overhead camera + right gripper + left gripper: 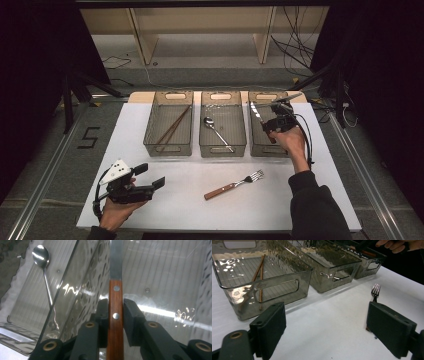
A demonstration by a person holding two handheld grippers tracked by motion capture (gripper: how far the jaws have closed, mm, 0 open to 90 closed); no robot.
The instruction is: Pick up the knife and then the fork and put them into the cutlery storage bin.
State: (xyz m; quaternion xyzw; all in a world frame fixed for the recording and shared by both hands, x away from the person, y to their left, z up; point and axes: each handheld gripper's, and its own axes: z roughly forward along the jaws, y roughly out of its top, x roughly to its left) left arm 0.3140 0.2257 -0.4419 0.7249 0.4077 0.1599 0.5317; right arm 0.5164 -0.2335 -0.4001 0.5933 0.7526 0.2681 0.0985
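Right claw: we see its pads either side of a knife, on the wooden handle at the rivets; the left pad touches the wood, and beside the right pad a thin gap shows, so the hold looks loose.
Knife: it runs straight ahead from the right claw, blade out front, over the floor of the right bin; in the high view the blade points up and to the left above that bin.
Left claw: we see it spread wide with nothing between its pads, only bare tabletop.
Ahead of the left claw: the fork lies just beyond its right pad; the left bin with chopsticks stands beyond its left pad.
Spoon: in the middle bin, to the left of the right claw, behind the clear wall.
Surface: a white tabletop carries three smoky clear bins in a row at its far side; the fork lies in front of them.
Room: dark, with grey floor, cables and a wooden frame behind the tabletop.
Hands: the right hand reaches forward over the right bin; the left hand rests low near the tabletop's near left corner, its claw pointing right.
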